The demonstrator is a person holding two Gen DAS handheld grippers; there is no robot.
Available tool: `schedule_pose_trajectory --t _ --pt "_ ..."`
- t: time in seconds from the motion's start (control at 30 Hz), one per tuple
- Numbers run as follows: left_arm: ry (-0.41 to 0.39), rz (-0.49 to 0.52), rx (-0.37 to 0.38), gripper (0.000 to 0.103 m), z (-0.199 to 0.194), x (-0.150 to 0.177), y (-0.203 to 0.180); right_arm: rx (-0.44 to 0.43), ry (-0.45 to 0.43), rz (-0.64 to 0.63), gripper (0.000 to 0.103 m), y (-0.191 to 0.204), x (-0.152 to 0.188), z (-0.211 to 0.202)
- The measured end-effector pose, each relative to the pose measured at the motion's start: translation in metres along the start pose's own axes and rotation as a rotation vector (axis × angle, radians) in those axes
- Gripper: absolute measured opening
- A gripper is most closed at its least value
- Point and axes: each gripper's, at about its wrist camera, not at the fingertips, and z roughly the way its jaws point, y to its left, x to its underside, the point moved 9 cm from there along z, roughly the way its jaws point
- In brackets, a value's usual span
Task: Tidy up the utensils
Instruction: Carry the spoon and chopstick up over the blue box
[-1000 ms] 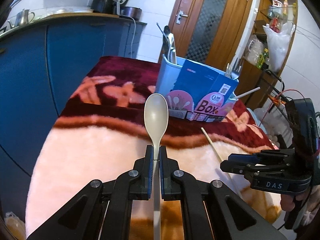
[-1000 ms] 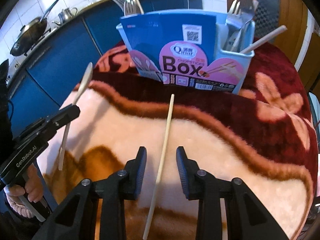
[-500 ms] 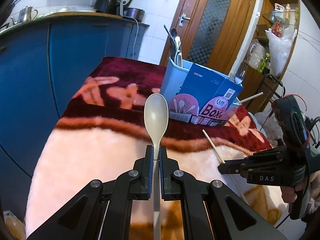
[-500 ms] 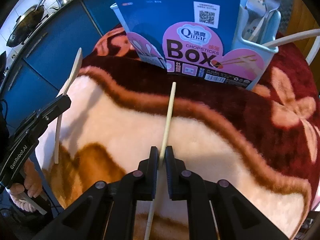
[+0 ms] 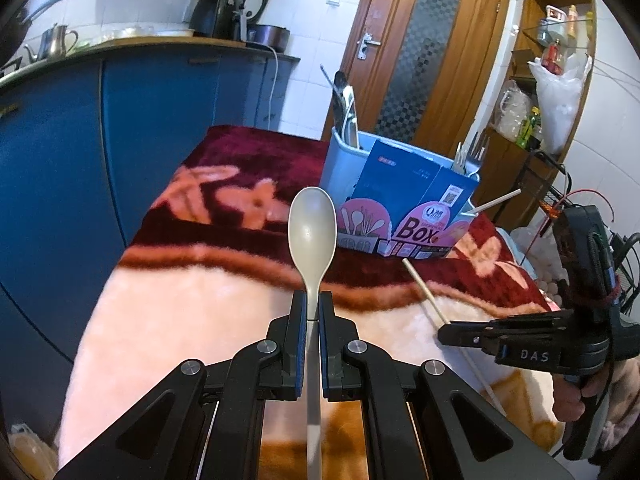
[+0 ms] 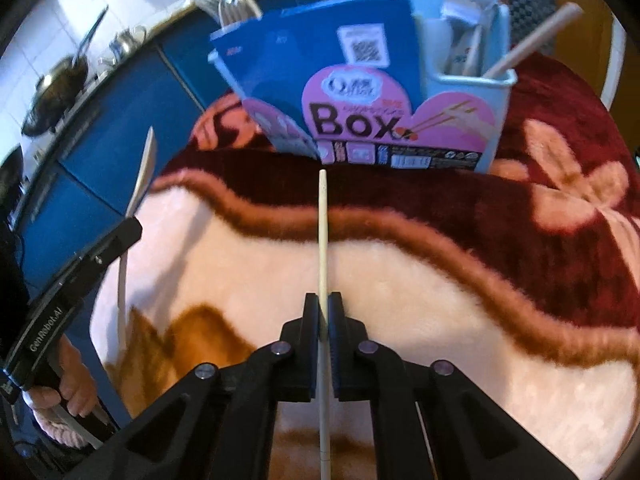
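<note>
Blue kitchen cabinets (image 5: 60,160) and a wooden door (image 5: 420,48) stood behind a table covered by a plush maroon-and-pink blanket (image 5: 192,304). Near the blanket's far edge stood a pale blue utensil holder (image 5: 340,160) with a blue and pink "Box" card (image 6: 360,92) across its front; forks (image 5: 472,152) and a chopstick (image 6: 532,38) rose from its right-hand compartment. The left gripper (image 5: 313,300) was clamped on the handle of a grey spoon (image 5: 312,228), bowl pointing toward the holder. The right gripper (image 6: 323,304) pinched a wooden chopstick (image 6: 322,232) narrowly, its tip reaching just short of the card.
</note>
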Motion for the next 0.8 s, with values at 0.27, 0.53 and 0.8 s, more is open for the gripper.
schedule_pose_trajectory --t 0.27,0.53,0.8 --pt "-0.07 0.012 0.023 0.005 -0.014 -0.017 -0.014 -0.053 -0.231 0.025 0.006 0.001 -0.012 -0.045" --pt "-0.137 0.037 0.044 0.005 -0.019 -0.047 -0.035 -0.046 -0.443 0.037 0.006 -0.005 -0.038 -0.084" --pt "-0.221 0.067 0.088 0.005 -0.015 -0.091 -0.058 -0.056 -0.58 0.043 0.006 -0.011 -0.059 -0.11"
